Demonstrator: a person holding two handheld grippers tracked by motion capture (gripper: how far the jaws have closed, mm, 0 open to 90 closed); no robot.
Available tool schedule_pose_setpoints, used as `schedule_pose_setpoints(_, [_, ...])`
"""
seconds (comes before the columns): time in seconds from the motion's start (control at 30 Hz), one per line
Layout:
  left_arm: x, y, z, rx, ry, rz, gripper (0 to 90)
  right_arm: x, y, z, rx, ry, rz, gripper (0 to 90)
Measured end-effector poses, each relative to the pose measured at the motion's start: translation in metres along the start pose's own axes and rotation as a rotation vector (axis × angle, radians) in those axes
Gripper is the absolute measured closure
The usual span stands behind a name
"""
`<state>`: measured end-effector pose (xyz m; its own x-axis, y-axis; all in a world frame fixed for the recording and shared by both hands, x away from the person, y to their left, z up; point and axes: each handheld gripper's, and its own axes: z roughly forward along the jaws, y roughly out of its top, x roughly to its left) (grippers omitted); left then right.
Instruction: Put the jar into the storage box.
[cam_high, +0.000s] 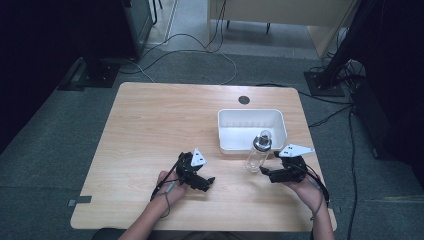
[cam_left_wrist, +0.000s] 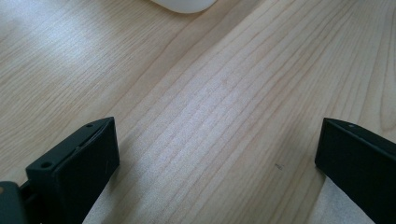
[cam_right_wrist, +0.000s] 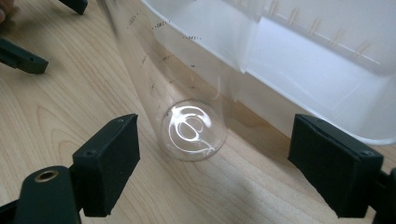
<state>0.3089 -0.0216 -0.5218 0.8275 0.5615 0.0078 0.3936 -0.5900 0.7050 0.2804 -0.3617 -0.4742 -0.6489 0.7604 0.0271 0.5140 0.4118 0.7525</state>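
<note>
Item: clear glass-like bottle with a grey cap (cam_high: 259, 151), standing upright on the pale wooden tabletop (cam_high: 150, 125), long axis vertical, just beside the near wall of the white rectangular plastic bin (cam_high: 251, 129); whether touching it, cannot tell.

Right claw (cam_high: 264, 173): lying nearer to the bottle, aiming at its base. In the right gripper view the bottle (cam_right_wrist: 187, 116) is sitting ahead of and between the widely parted jaws, nothing gripped.

Left claw (cam_high: 210, 181): resting well apart to the bottle's left, jaws spread wide, gripping nothing, facing bare tabletop.

Judgement: the right claw is looking better placed for a forward reach.
</note>
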Motion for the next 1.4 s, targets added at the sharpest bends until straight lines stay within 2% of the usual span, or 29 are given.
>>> schedule_pose_setpoints(0.33, [0.000, 0.000, 0.000, 0.000, 0.000, 0.000, 0.0, 0.009, 0.006, 0.010, -0.056, -0.035, 0.026, 16.0])
schedule_pose_setpoints(0.5, [0.000, 0.000, 0.000, 0.000, 0.000, 0.000, 0.0, 0.014, 0.008, 0.014, -0.083, -0.027, 0.029, 16.1])
schedule_pose_setpoints(0.67, [0.000, 0.000, 0.000, 0.000, 0.000, 0.001, 0.0, 0.015, 0.008, 0.016, -0.111, -0.024, 0.043, 20.2])
schedule_pose_setpoints(0.83, [0.000, 0.000, 0.000, -0.001, 0.000, 0.000, 0.0, 0.016, 0.008, 0.020, -0.171, -0.017, 0.067, 25.6])
schedule_pose_setpoints(0.97, [0.000, 0.000, 0.000, 0.000, 0.000, 0.000, 0.0, 0.016, 0.007, 0.022, -0.198, -0.013, 0.054, 29.8])
schedule_pose_setpoints(1.1, [0.000, 0.000, 0.000, 0.000, 0.000, 0.000, 0.0, 0.017, 0.006, 0.024, -0.216, -0.014, 0.050, 30.1])
schedule_pose_setpoints(1.2, [0.000, 0.000, 0.000, -0.001, 0.000, 0.000, 0.0, 0.014, 0.004, 0.025, -0.232, 0.008, 0.060, 30.1])
schedule_pose_setpoints(1.4, [0.000, 0.000, 0.000, -0.001, 0.000, 0.000, 0.0, 0.017, 0.003, 0.025, -0.243, -0.014, 0.027, 31.2])
